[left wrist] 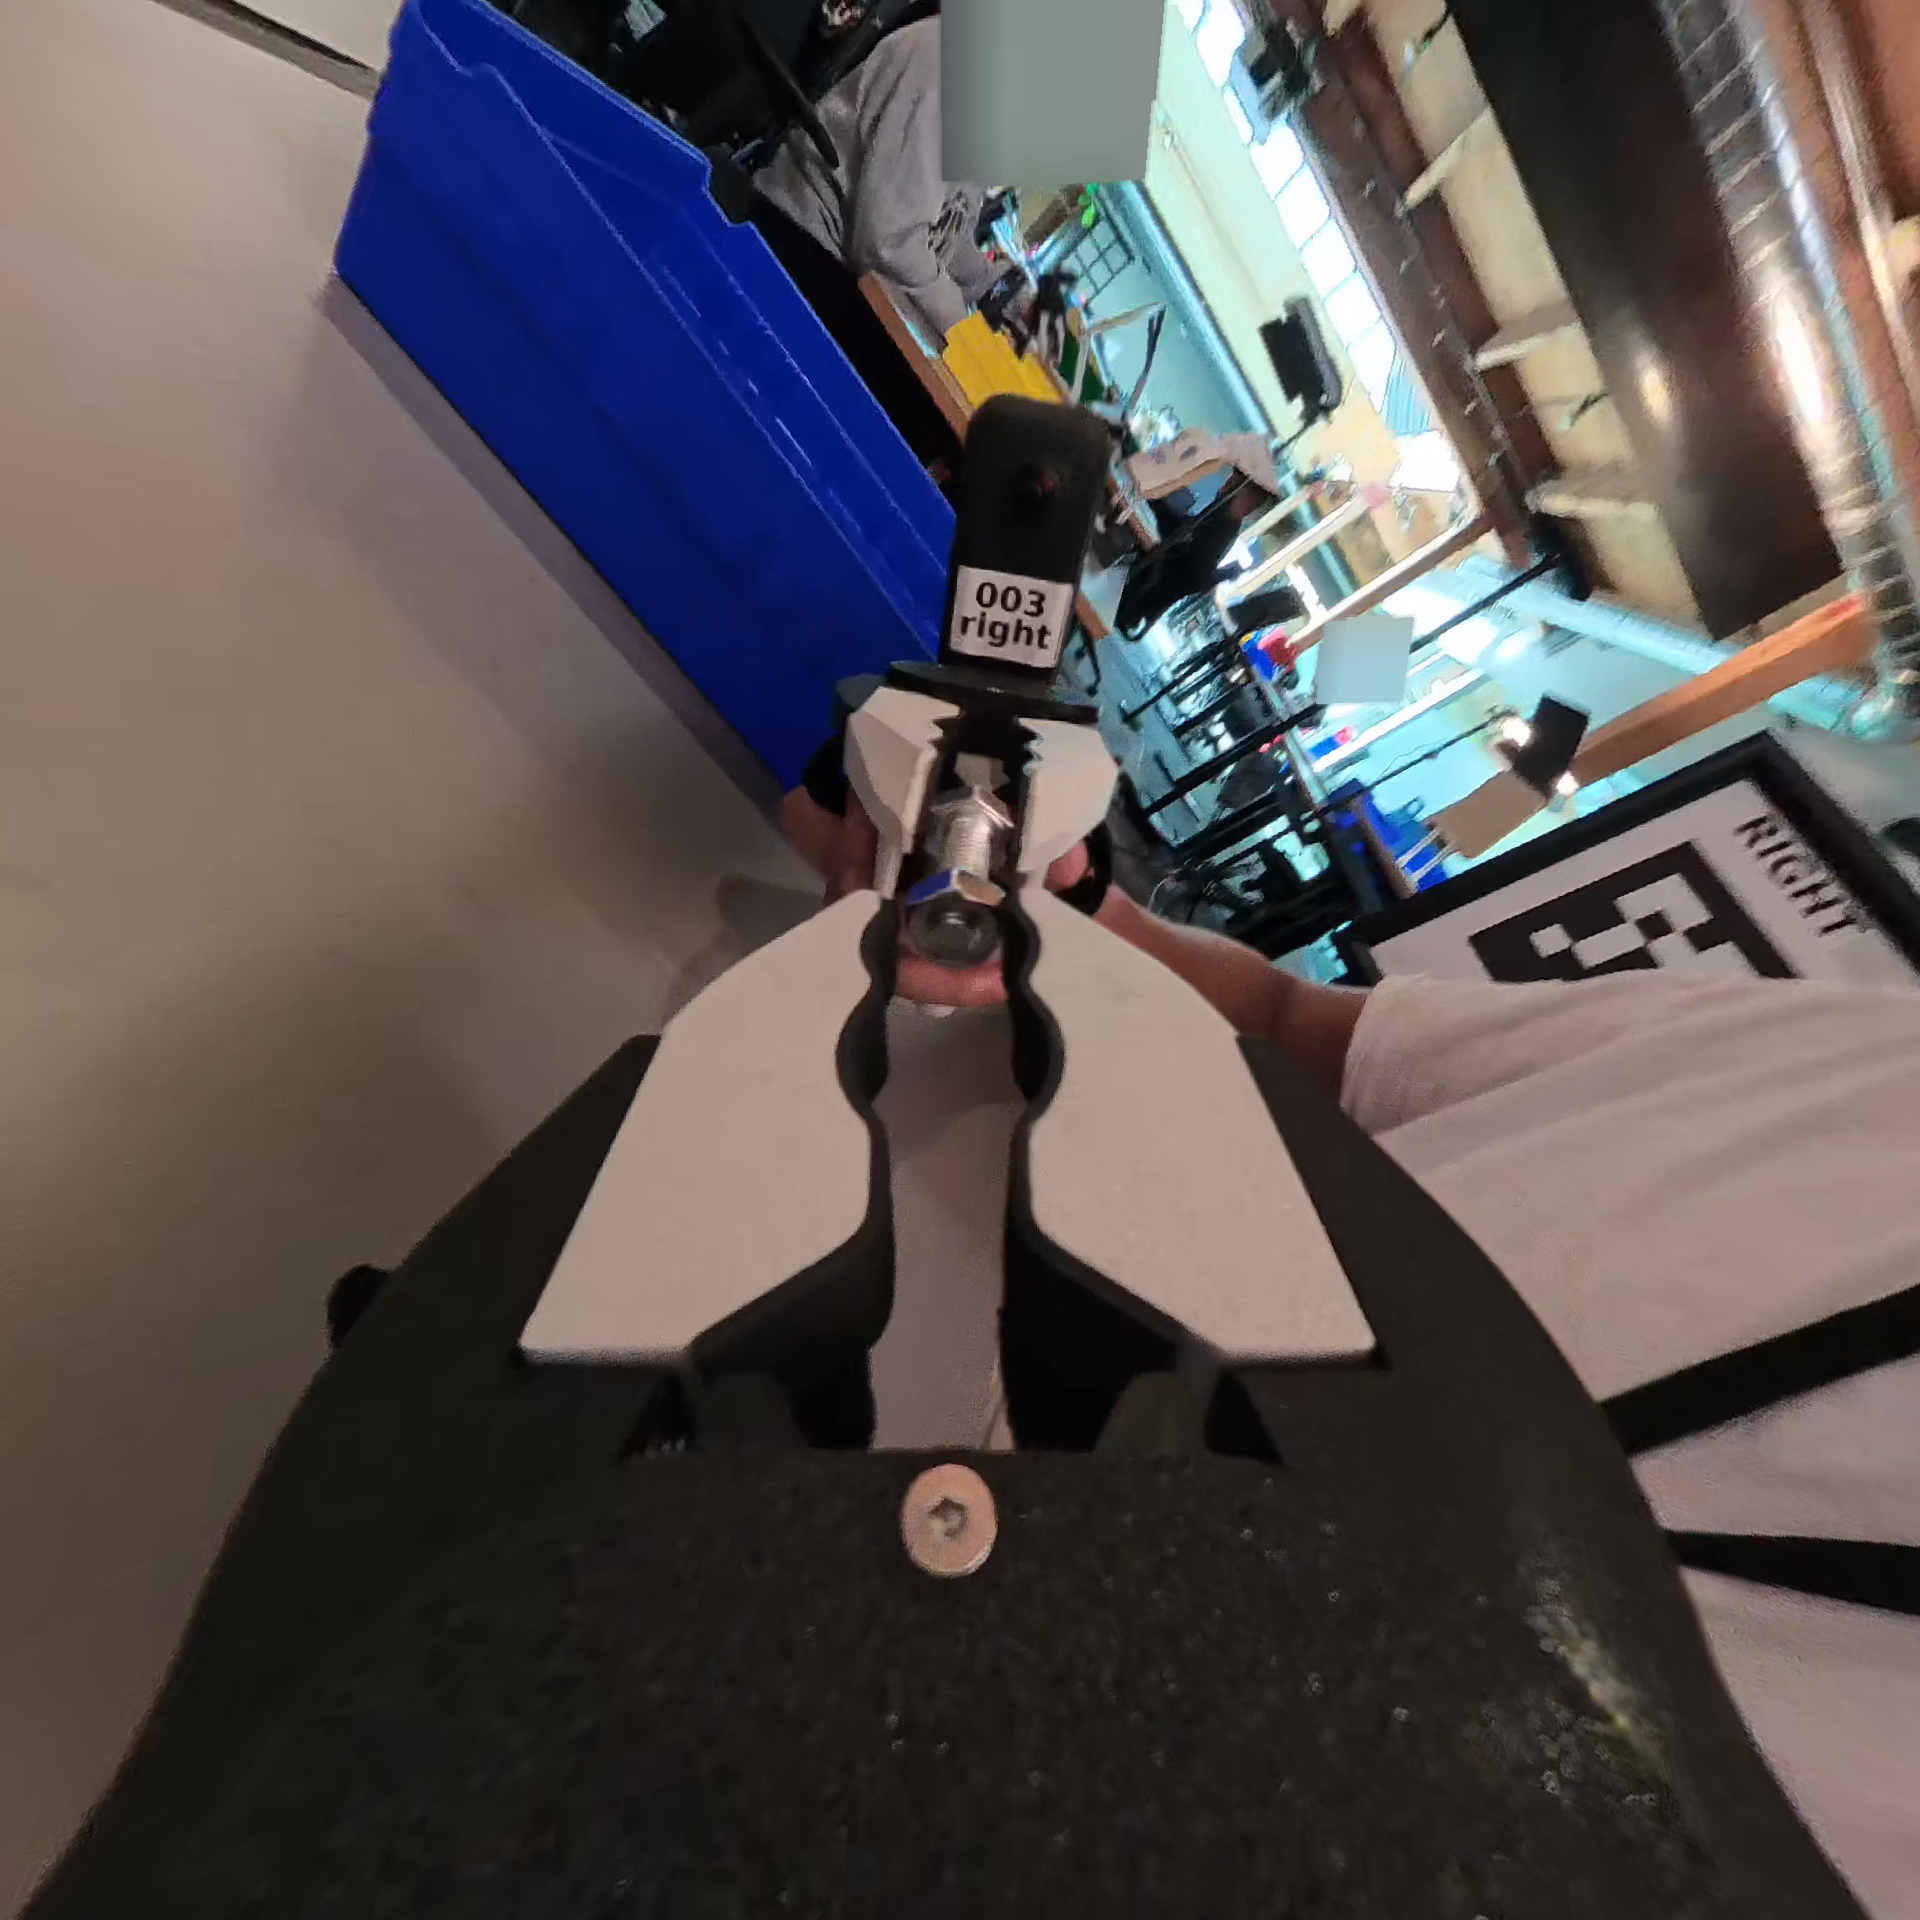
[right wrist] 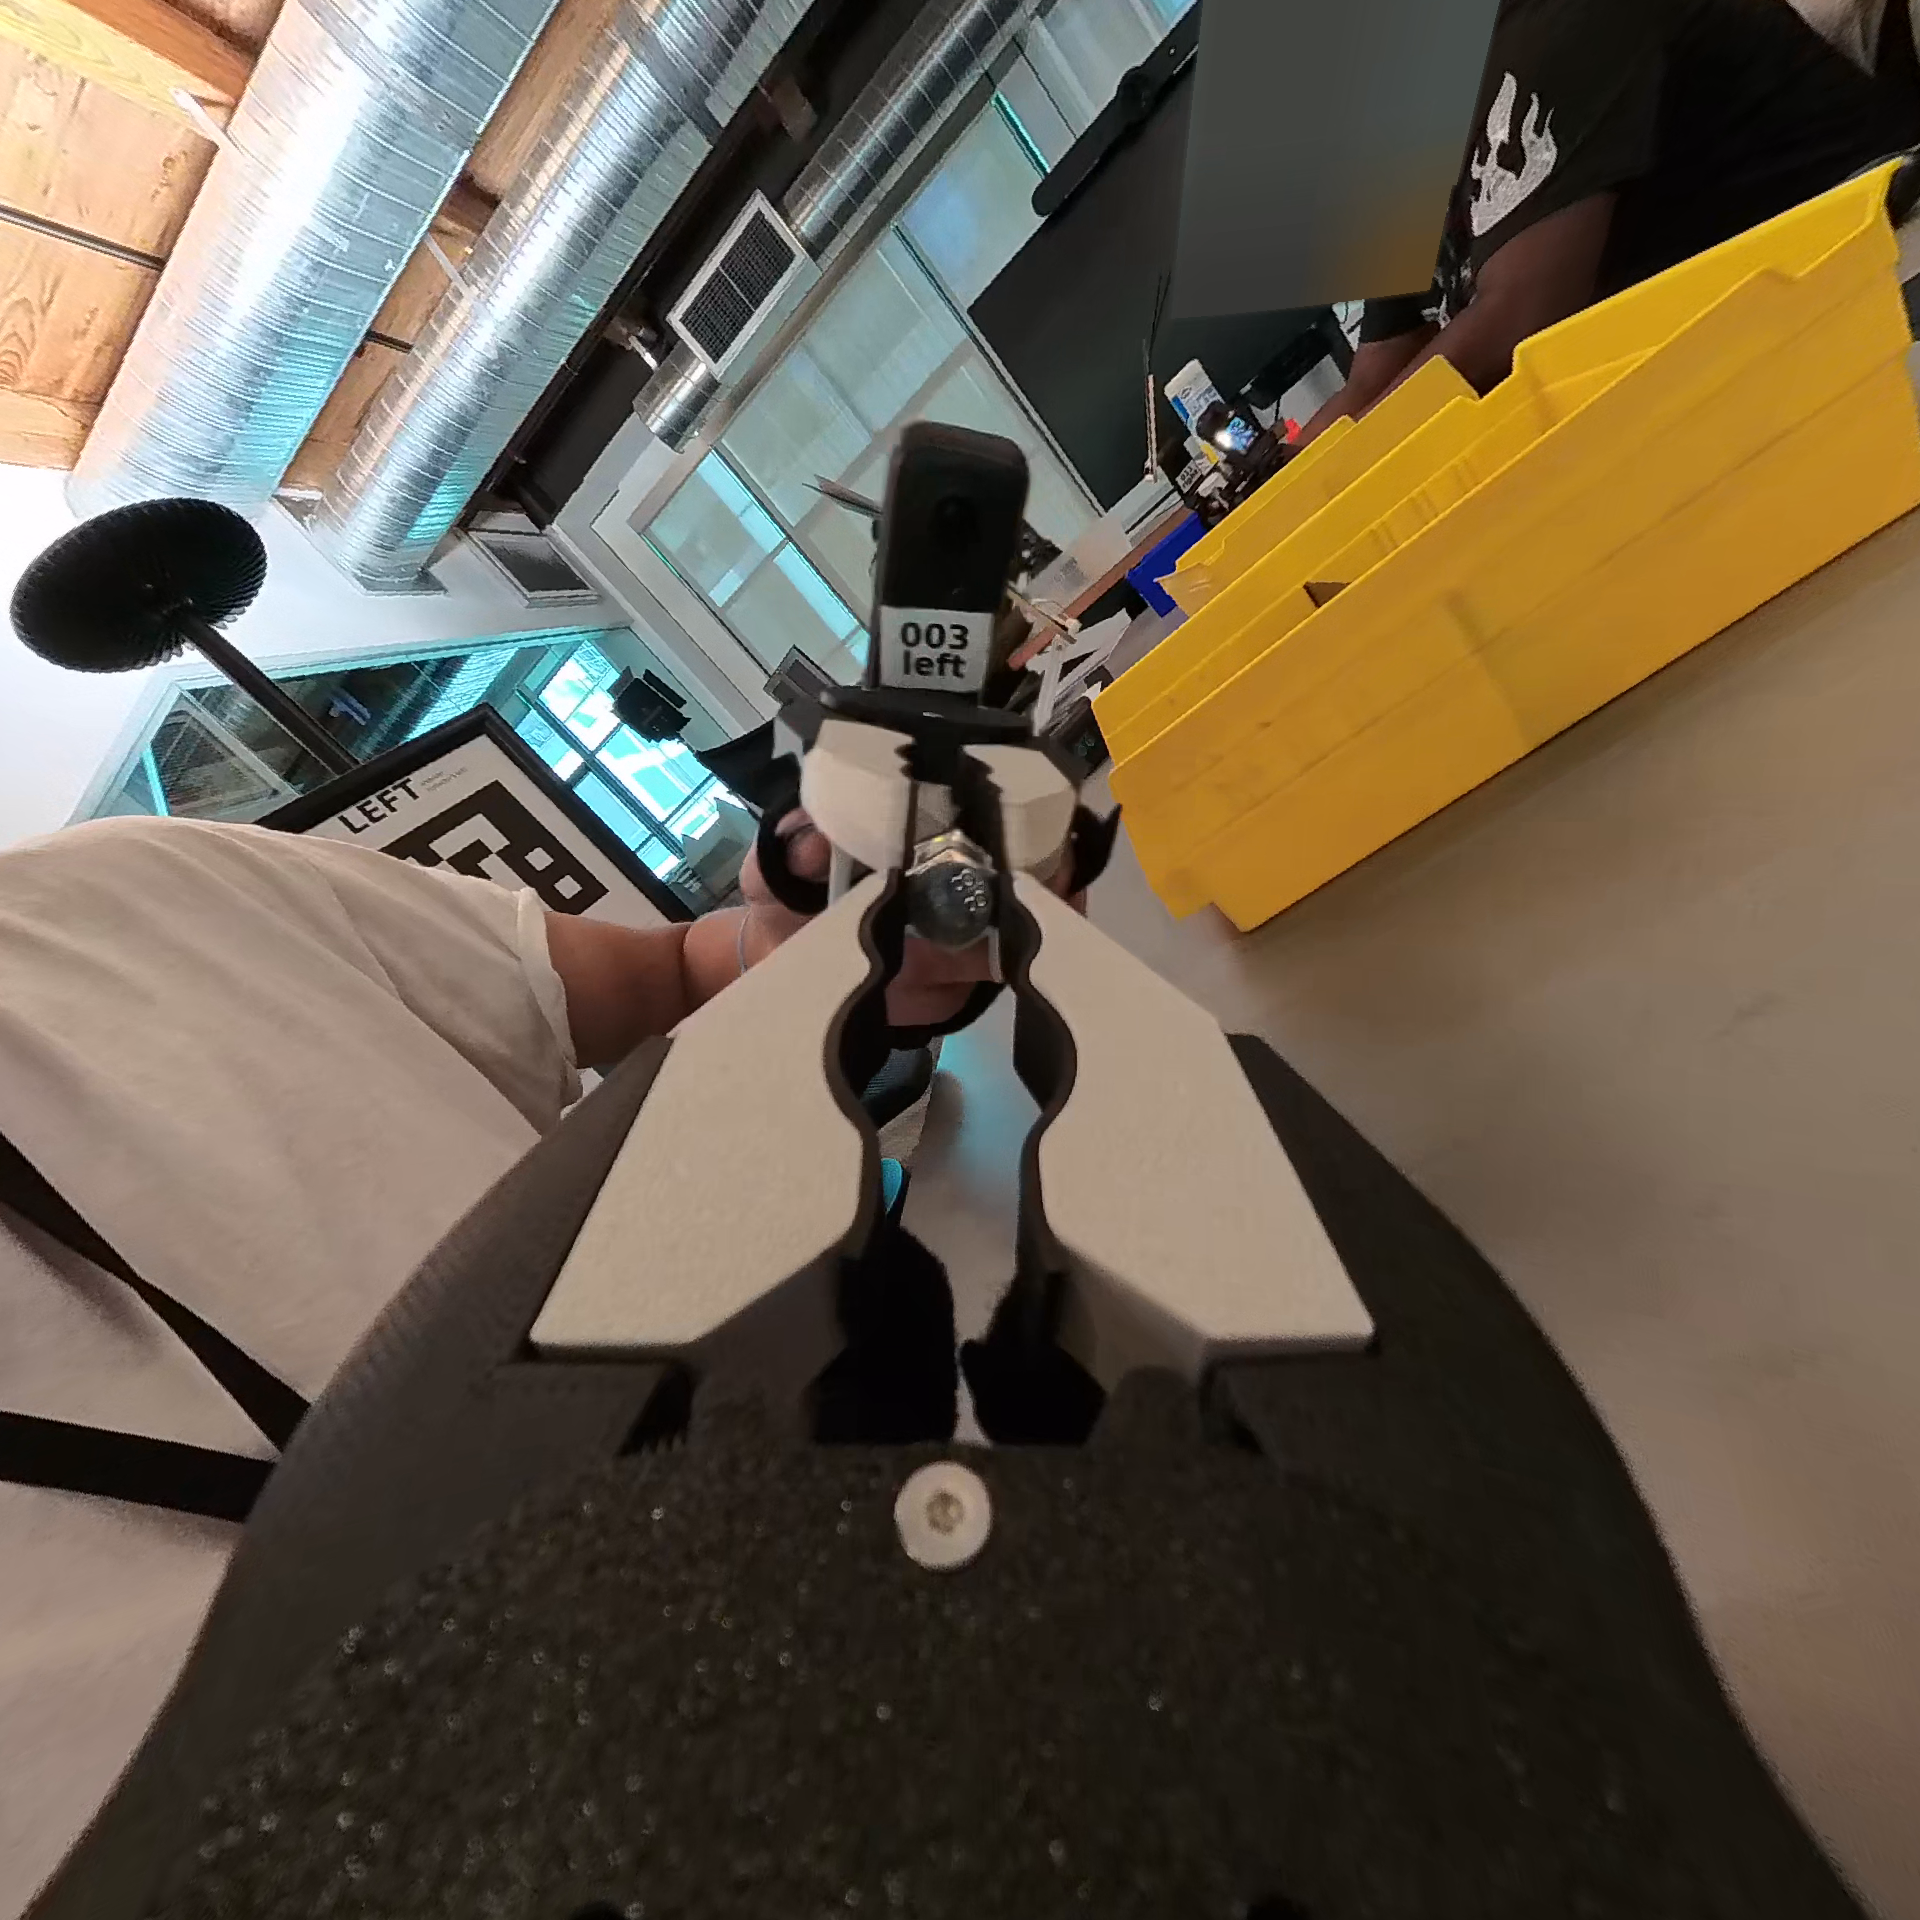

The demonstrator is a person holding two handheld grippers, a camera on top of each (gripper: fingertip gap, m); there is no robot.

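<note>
A pale table (right wrist: 1558, 1039) carries the biggest things: a blue bin (left wrist: 623, 416) at the far left in the left wrist view, and a stack of yellow bins (right wrist: 1507, 644) at the far right in the right wrist view. Framed black-and-white marker boards (left wrist: 1662, 914) stand beyond the person's pale sleeves (right wrist: 260, 1018), and a second person in dark clothing (right wrist: 1662, 156) stands behind the yellow bins. The two hand-held tools face each other tip to tip above the table, each with a small black camera (left wrist: 1029, 499) mounted on top. The right gripper (right wrist: 951, 904) is closed on the hexagonal head of a silver bolt (right wrist: 951, 899), its dark pads pressed on either side of the head. The bolt's threaded shaft runs straight toward the left gripper (left wrist: 948, 930). That gripper is closed around a silver nut (left wrist: 948, 930) sitting on the end of the bolt, with its pads against the nut's sides.
</note>
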